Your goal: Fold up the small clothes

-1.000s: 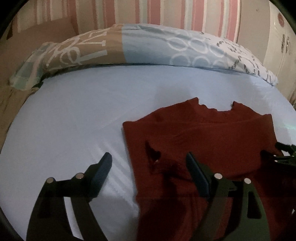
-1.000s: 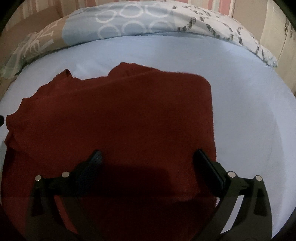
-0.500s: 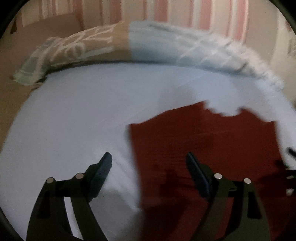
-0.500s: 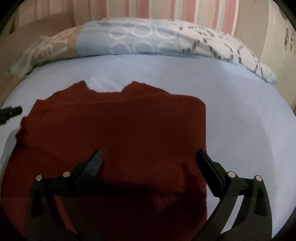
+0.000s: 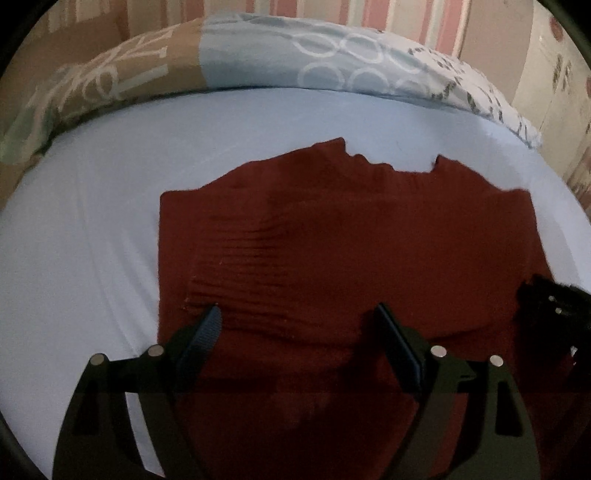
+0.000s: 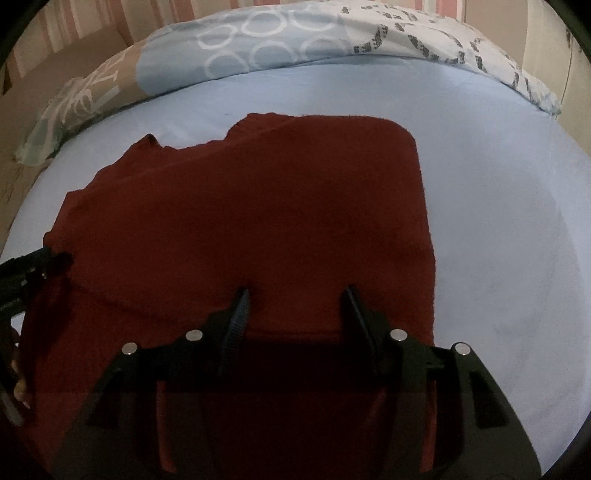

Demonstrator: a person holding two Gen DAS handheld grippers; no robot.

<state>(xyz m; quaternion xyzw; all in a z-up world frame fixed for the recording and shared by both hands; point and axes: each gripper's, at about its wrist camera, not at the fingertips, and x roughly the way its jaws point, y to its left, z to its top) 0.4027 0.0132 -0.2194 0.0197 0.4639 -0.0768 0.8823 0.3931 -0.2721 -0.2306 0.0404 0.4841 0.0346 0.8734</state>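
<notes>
Sweater point(image 5: 369, 251), dark red knit, was found spread flat on a pale blue bedsheet point(image 5: 92, 240), with its notched neckline turned toward a patterned pillow point(image 5: 258, 55) lying along the far edge of the bed. A striped wall point(image 5: 369, 14) was seen behind the pillow. The left gripper point(image 5: 299, 325) was held tilted down over the near left part of the sweater, its jaws spread wide, with ribbed knit lying between and below them; no pinch on the cloth was seen. The right gripper point(image 6: 295, 306) was held over the near right part of the garment, close to a folded edge. Its jaws had just been closing and stood about half apart, with red cloth between them; the pads were not seen to press on the fabric. In the right wrist view, the sweater's right side was noted as a straight edge with a rounded far corner. Each gripper was partly seen at the margin of the other's view.
</notes>
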